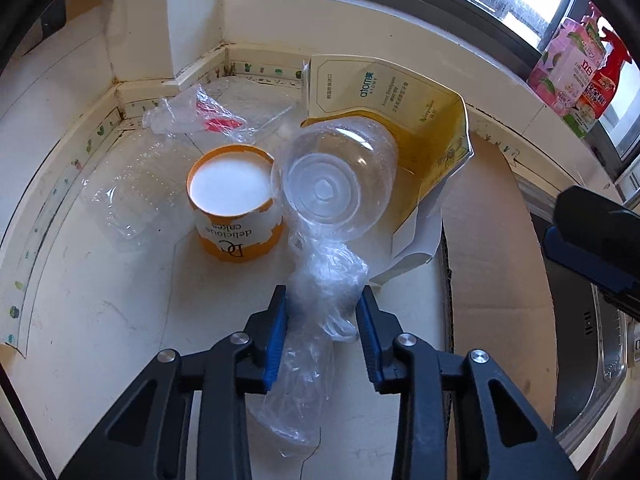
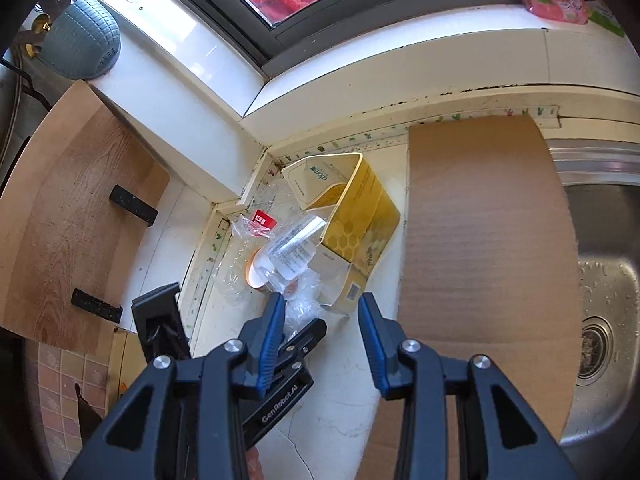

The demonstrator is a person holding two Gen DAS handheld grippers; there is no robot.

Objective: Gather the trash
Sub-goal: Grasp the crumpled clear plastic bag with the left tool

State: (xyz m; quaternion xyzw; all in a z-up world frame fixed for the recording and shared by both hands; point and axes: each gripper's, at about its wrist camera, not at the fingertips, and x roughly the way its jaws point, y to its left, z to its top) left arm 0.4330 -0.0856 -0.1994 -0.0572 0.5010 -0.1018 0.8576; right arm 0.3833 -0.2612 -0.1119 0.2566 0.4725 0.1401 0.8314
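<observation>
The left gripper straddles the crumpled plastic wrap on the countertop beside the cake tub, contact unclear; the right gripper hovers spread, empty.

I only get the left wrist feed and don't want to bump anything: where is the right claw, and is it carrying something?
Observer: The right claw is open and empty, above the white counter, pointing toward the yellow carton.
Operator: What lies on its right side?
Observer: A flat cardboard sheet, then a steel sink with a round drain in its floor.
Operator: And past the wall corner on the left?
Observer: A wooden board with two black bars on it.
</observation>
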